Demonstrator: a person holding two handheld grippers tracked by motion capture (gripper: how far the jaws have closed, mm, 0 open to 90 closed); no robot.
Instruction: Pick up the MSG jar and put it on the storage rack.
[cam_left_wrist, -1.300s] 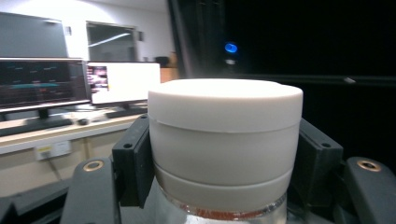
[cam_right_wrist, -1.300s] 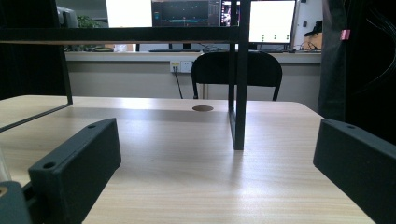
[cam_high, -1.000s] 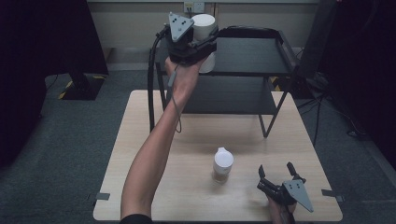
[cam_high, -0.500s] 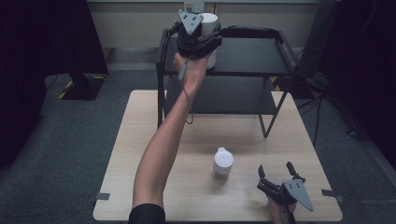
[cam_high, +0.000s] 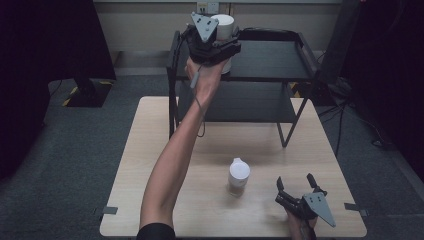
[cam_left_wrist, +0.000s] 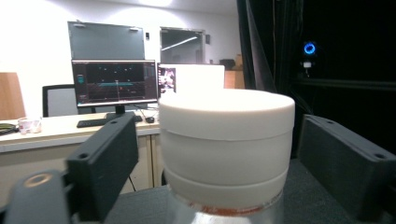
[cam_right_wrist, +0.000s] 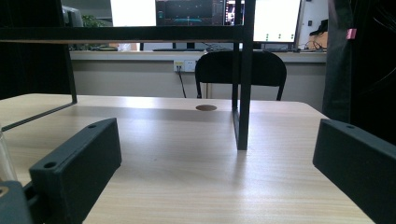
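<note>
A white-lidded jar (cam_left_wrist: 226, 149) on the black shelf (cam_high: 280, 60) is straddled by the left gripper (cam_high: 214, 44), whose jaws have just been opening and apparently stand clear of the jar.

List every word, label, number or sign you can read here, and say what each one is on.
No text reads clearly.
Monitor behind the white-lidded jar: graphs and small marks, too blurred to read.
Screens past the shelf rack: too small to read.
Jar on the table: no legible label.
Wall socket: no readable marking.
</note>
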